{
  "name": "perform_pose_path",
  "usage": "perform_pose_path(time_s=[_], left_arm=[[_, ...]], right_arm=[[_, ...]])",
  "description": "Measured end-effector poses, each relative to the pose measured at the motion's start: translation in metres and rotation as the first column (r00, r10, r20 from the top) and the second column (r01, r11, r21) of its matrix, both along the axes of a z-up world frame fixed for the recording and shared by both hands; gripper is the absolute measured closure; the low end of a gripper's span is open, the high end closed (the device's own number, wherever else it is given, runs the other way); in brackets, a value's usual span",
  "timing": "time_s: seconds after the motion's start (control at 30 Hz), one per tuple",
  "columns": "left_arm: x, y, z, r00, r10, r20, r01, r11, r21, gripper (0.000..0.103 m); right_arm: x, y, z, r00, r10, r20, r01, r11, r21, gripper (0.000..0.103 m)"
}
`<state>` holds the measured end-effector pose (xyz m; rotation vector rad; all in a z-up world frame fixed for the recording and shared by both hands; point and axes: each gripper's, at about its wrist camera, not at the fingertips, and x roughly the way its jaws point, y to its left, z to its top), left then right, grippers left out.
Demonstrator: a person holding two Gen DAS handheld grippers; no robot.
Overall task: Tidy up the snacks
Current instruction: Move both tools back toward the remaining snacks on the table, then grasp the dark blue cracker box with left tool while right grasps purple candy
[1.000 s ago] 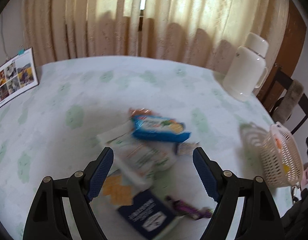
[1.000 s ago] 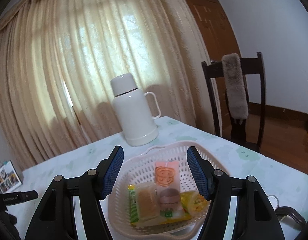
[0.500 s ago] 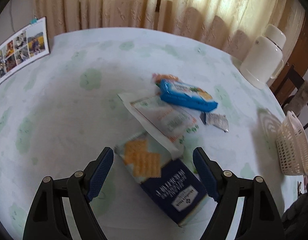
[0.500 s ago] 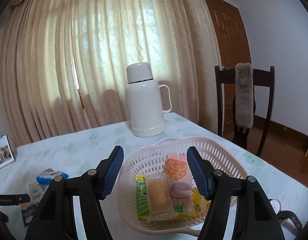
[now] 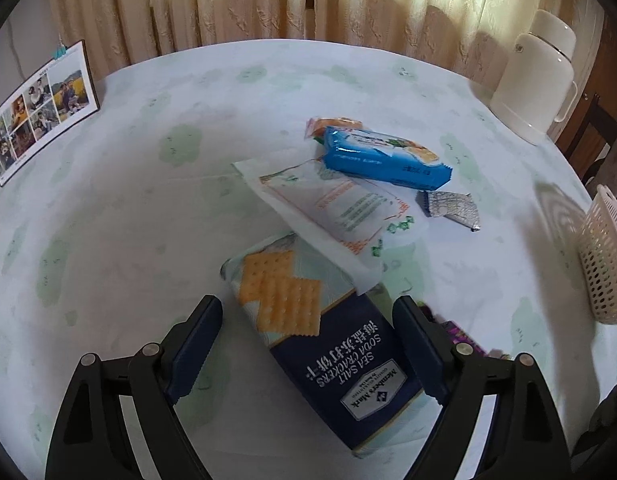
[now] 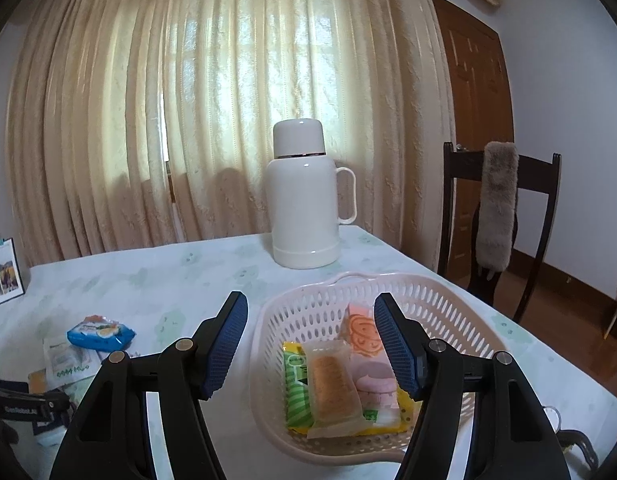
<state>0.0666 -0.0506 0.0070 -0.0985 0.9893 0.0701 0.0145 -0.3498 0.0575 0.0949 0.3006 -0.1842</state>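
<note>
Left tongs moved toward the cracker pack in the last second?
Yes. The left tongs came down toward the table: the soda cracker pack now lies between the opening jaws, untouched, while the photo frame has slid farther away.

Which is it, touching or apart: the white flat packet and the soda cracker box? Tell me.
Touching. The left wrist view shows the white flat packet lying with its near corner overlapping the soda cracker box.
</note>
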Motion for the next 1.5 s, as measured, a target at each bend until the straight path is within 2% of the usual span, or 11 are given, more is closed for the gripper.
perform_pose_path(time_s=[0.37,0.47,0.53,0.67,0.8,0.87,1.03,1.2,1.3,1.4,1.5], left_arm=[[-0.016,0.03,-0.001,1.0,0.016,0.004,-0.016,1.0,-0.012,0.022],[-0.018,0.033,0.0,1.0,0.011,0.019,-0.011,1.0,-0.007,0.036],[-0.018,0.034,0.0,0.999,0.013,0.03,-0.013,1.0,0.006,0.054],[-0.02,0.043,0.002,0.999,0.009,0.049,-0.009,1.0,-0.019,0.057],[-0.022,0.05,0.005,0.997,0.031,0.074,-0.03,0.999,-0.022,0.057],[-0.024,0.054,0.01,0.995,0.043,0.095,-0.042,0.999,-0.02,0.057],[-0.03,0.063,0.021,0.986,0.069,0.149,-0.067,0.998,-0.017,0.057],[-0.035,0.068,0.027,0.981,0.076,0.179,-0.072,0.997,-0.026,0.057],[-0.037,0.067,0.03,0.98,0.068,0.188,-0.062,0.997,-0.035,0.057],[-0.039,0.066,0.031,0.979,0.058,0.195,-0.05,0.998,-0.045,0.057],[-0.04,0.065,0.033,0.978,0.05,0.201,-0.04,0.998,-0.053,0.057]], right_arm=[[0.0,0.013,-0.003,1.0,0.005,-0.001,-0.005,0.998,-0.063,0.036],[0.0,0.016,-0.002,1.0,0.003,0.002,-0.003,0.997,-0.081,0.036],[-0.001,0.017,-0.002,1.0,-0.003,0.002,0.004,0.996,-0.084,0.036],[-0.006,0.025,0.0,0.999,0.037,-0.024,-0.038,0.997,-0.069,0.036],[-0.018,0.047,0.006,0.983,0.178,-0.044,-0.179,0.984,-0.024,0.036],[-0.017,0.061,0.004,0.959,0.271,-0.085,-0.272,0.962,-0.009,0.036],[-0.002,0.096,-0.018,0.821,0.516,-0.244,-0.504,0.856,0.113,0.036],[0.006,0.13,-0.04,0.715,0.593,-0.371,-0.596,0.794,0.12,0.038],[0.01,0.144,-0.051,0.656,0.623,-0.426,-0.631,0.762,0.144,0.052],[0.013,0.151,-0.056,0.627,0.631,-0.456,-0.644,0.75,0.152,0.062],[0.017,0.155,-0.059,0.624,0.625,-0.47,-0.646,0.751,0.14,0.065]])
